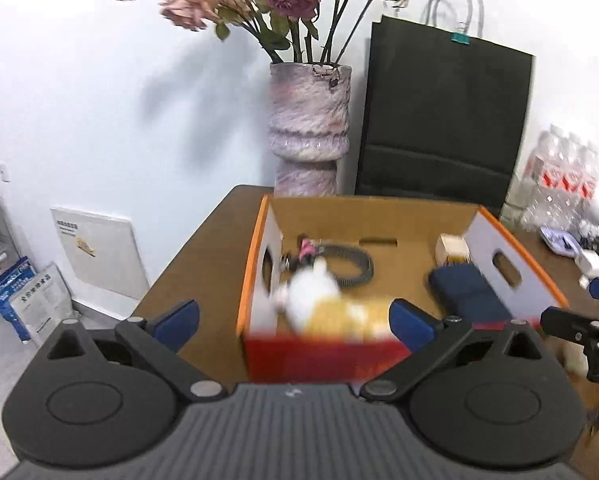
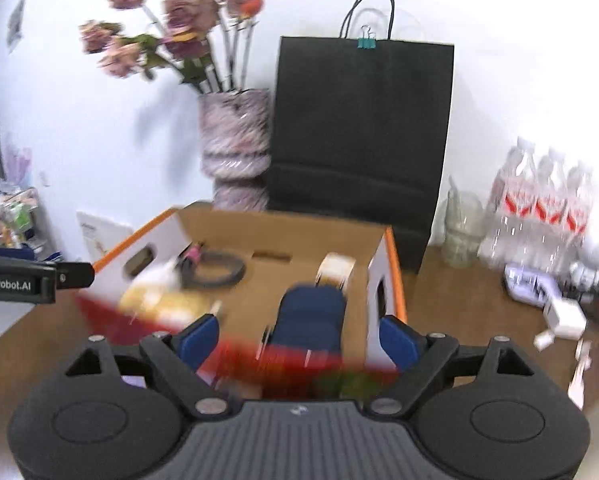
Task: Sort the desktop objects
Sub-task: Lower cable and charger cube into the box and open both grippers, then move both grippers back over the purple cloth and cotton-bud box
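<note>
Two open tools (image 1: 295,322) (image 2: 299,338) before rectangular cardboard box (image 1: 373,210); fluffy plush (image 1: 315,292) inside.

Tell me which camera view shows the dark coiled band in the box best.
Left wrist view: the coiled band shows nearly its whole ring, blurred. Right wrist view shows the band too, but more blurred, its near-left side hidden.

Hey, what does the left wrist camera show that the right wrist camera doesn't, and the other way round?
Only the left wrist view: the whole white and yellow plush toy in the cardboard box, the white wall panel fully in view, and stacked boxes on the floor.

Only the right wrist view: a clear glass jar beside the water bottles.

Both: the box, vase of dried roses, black paper bag, navy pouch, and each camera's own open, empty tongs.
</note>
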The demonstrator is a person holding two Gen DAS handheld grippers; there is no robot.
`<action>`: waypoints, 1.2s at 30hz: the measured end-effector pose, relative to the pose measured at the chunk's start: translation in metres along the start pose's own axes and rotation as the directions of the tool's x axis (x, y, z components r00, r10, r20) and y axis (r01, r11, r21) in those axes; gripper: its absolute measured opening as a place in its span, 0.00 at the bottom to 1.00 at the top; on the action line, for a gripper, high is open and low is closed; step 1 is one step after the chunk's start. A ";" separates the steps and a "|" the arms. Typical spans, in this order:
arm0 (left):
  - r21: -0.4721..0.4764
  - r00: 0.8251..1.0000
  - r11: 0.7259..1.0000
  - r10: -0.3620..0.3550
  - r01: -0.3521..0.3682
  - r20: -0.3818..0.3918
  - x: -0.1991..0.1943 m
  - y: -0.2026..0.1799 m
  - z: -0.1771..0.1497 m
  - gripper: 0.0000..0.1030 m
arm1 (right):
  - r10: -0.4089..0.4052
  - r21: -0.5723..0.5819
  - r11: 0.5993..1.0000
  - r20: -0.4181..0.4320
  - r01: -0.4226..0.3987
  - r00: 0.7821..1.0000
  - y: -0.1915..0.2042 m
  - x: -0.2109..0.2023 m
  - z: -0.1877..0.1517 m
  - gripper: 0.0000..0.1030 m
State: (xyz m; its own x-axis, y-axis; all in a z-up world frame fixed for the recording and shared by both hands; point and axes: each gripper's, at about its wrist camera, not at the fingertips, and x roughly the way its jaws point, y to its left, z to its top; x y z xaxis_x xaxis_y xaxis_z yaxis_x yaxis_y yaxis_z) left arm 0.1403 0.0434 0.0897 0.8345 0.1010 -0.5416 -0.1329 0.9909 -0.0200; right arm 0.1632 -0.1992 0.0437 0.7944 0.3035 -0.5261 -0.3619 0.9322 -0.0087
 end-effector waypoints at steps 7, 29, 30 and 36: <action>0.036 0.999 0.999 -0.002 0.001 0.049 -0.048 -0.009 -0.062 1.00 | 0.115 -0.006 0.993 -0.004 -0.115 0.993 0.008 -0.030 -0.065 0.93; 0.105 0.994 0.990 0.090 -0.095 0.054 -0.089 -0.031 -0.126 1.00 | 0.173 0.160 0.972 0.016 -0.173 0.985 -0.008 -0.059 -0.104 1.00; 0.112 0.995 0.990 0.080 -0.086 0.054 -0.088 -0.033 -0.128 1.00 | 0.175 0.170 0.970 0.015 -0.175 0.984 -0.010 -0.058 -0.104 1.00; 0.115 0.997 0.990 0.079 -0.080 0.011 -0.074 -0.034 -0.133 1.00 | 0.168 0.217 0.963 -0.016 -0.161 0.986 -0.018 -0.048 -0.105 1.00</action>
State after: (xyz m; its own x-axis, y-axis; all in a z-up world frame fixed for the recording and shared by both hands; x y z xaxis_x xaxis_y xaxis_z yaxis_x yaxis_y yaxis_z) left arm 0.0116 -0.0099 0.0184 0.8271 0.1804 -0.5323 -0.1367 0.9832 0.1207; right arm 0.0799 -0.2512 -0.0201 0.7141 0.4526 -0.5340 -0.3701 0.8916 0.2608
